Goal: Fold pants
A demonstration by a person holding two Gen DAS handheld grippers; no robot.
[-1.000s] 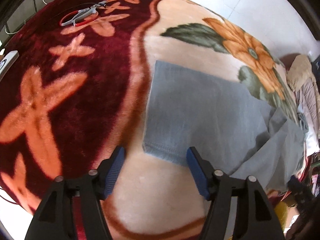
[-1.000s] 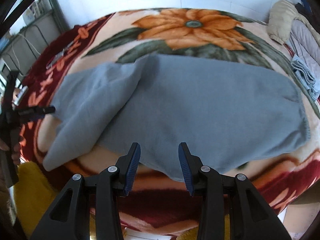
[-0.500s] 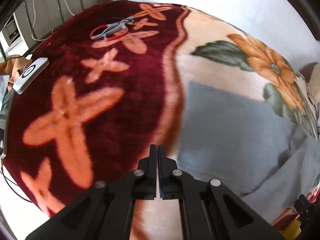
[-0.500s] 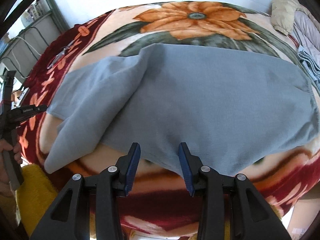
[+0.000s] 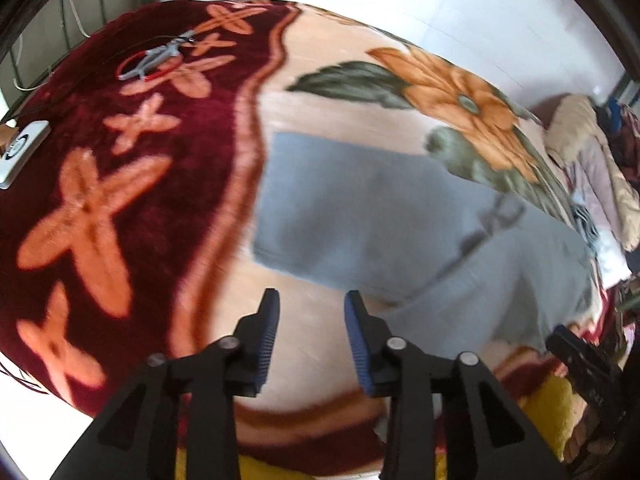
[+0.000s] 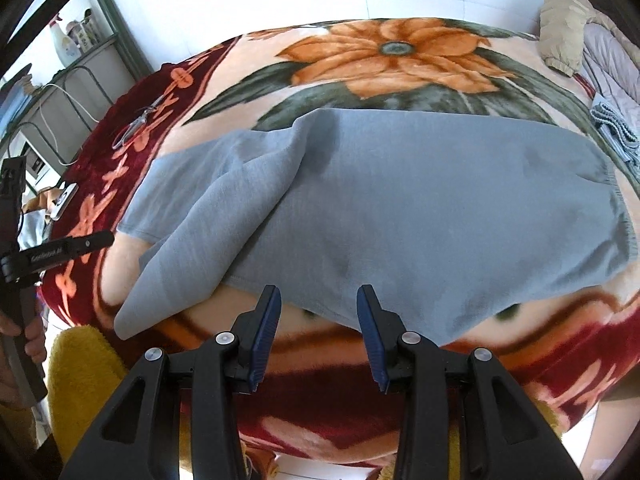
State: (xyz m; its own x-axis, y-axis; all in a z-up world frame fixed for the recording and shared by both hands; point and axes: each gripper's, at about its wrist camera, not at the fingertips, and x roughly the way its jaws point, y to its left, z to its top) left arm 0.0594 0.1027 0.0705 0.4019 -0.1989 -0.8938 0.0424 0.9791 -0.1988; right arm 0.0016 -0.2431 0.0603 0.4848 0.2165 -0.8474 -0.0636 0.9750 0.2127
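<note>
Grey pants [image 6: 400, 208] lie spread on a flowered blanket [image 6: 384, 52], with one leg folded loosely over the other at the left. In the left wrist view the leg ends [image 5: 360, 216] lie flat ahead. My left gripper [image 5: 312, 304] is open and empty, just short of the near leg hem. My right gripper [image 6: 318, 300] is open and empty, at the near edge of the pants' body. The left gripper also shows at the left edge of the right wrist view [image 6: 60, 252].
Scissors [image 5: 156, 60] lie on the dark red part of the blanket [image 5: 80, 160] at the far left. A white device [image 5: 20, 152] sits at the left edge. Piled clothes [image 6: 592, 40] lie at the far right. A yellow cloth [image 6: 80, 360] hangs below the near bed edge.
My left gripper was open, shut half a second ago, and is open again; it has swung right toward the leg hem. My right gripper stayed open and moved closer to the pants.
</note>
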